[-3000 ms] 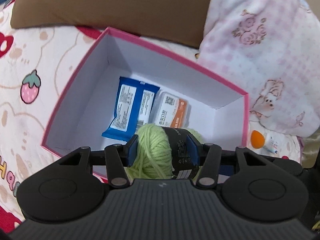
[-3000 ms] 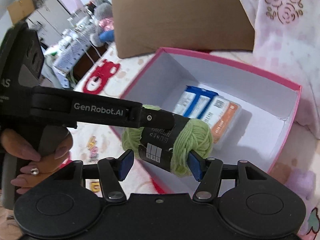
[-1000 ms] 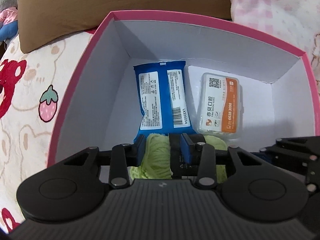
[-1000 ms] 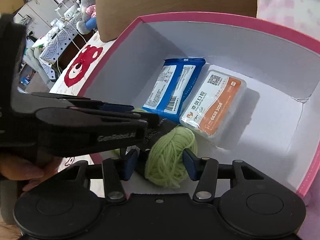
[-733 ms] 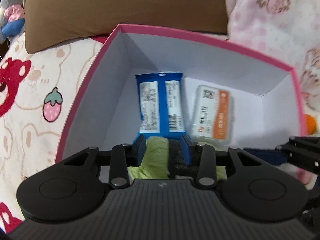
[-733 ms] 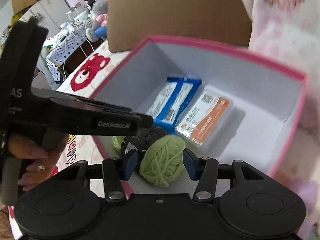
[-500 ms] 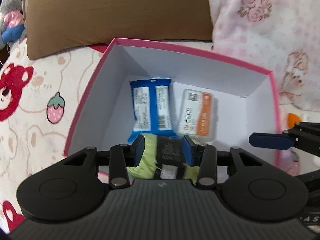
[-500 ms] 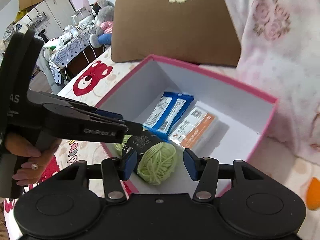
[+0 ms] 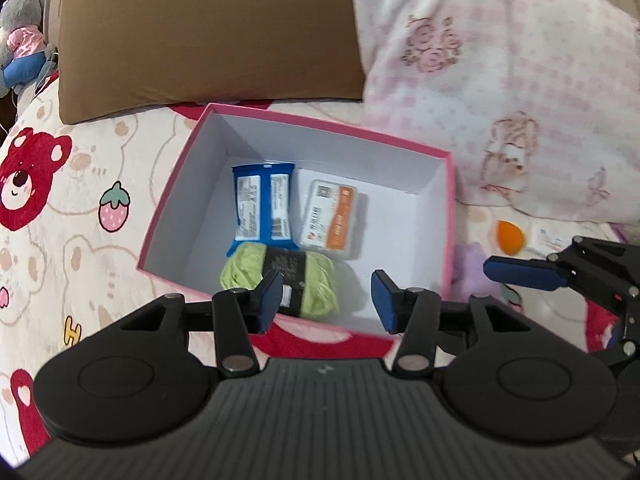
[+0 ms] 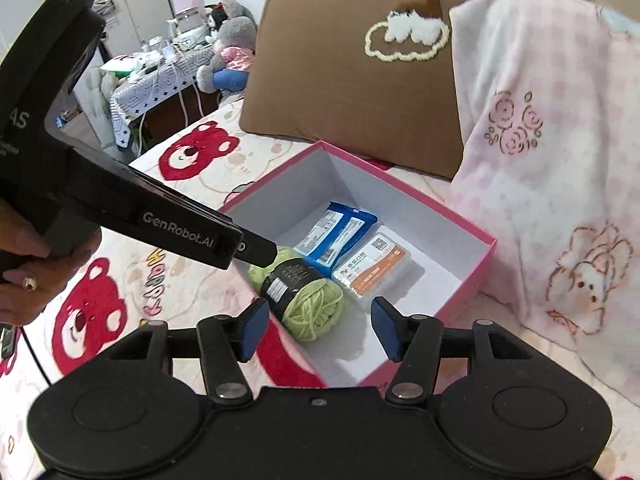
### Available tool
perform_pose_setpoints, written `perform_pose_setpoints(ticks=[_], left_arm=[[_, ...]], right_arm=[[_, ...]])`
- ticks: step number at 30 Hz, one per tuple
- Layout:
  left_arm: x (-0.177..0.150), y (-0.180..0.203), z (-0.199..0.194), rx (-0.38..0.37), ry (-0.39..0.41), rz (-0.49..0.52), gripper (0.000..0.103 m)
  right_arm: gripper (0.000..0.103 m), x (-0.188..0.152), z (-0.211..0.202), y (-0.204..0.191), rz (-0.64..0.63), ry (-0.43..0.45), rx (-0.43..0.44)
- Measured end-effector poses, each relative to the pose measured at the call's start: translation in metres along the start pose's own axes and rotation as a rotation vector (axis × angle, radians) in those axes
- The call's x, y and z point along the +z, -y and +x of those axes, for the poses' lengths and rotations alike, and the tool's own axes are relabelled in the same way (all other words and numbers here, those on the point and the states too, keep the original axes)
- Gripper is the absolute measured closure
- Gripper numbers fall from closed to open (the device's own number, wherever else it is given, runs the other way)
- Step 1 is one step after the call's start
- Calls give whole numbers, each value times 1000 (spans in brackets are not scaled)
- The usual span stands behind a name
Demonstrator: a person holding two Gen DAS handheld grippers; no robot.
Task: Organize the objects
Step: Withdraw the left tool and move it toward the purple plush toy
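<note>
A pink box [image 9: 449, 216] with white inside sits on the bed; it also shows in the right wrist view [image 10: 478, 268]. In it lie a green yarn ball [image 9: 280, 278] with a black band, a blue packet [image 9: 262, 208] and an orange-and-white case [image 9: 332, 220]. The yarn [image 10: 308, 296], packet [image 10: 336, 236] and case [image 10: 372, 266] show in the right wrist view too. My left gripper [image 9: 326, 306] is open and empty above the box's near rim. My right gripper [image 10: 318, 328] is open and empty, raised at the box's near corner.
A brown pillow [image 9: 208, 36] and a pink floral blanket [image 9: 500, 100] lie behind the box. An orange sponge [image 9: 510, 236] and a small white item [image 9: 546, 238] lie right of it. A bear-print sheet [image 9: 60, 208] covers the bed. A cluttered side table [image 10: 160, 68] stands far left.
Both grippers have let go of the yarn ball, opened wider and pulled up and back from the box. The yarn now rests inside the box in front of the blue packet.
</note>
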State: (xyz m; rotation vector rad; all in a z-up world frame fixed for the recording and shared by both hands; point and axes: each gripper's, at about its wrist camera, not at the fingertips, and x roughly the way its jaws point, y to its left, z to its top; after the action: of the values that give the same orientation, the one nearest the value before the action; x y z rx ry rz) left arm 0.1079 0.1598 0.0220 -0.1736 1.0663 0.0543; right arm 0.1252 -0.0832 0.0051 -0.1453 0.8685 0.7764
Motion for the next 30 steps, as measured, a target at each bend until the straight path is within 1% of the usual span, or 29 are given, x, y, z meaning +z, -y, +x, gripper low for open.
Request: perform_pose_setpoints(ticks=[7,13,21,27,30], left_arm=[[-15,19,-45,-50,11,33,51],[-27,37,-70,-104,24,64,50],[-38,66,-83,-165,-4,110,49],[-47,84,-86,-187,-11,141,48],[-52,92,-84,-195,-19,162,48]], right_arm=[[38,-3,-42,-6,-28,-8,-38],[35,-15,-76,-4,-24,-4,-45],[33,-36,-103,-7,-54,-14,-68],[31,-55,-117,1,-52,-3,-93],[21,-65,-120,6,-38,9,-97]])
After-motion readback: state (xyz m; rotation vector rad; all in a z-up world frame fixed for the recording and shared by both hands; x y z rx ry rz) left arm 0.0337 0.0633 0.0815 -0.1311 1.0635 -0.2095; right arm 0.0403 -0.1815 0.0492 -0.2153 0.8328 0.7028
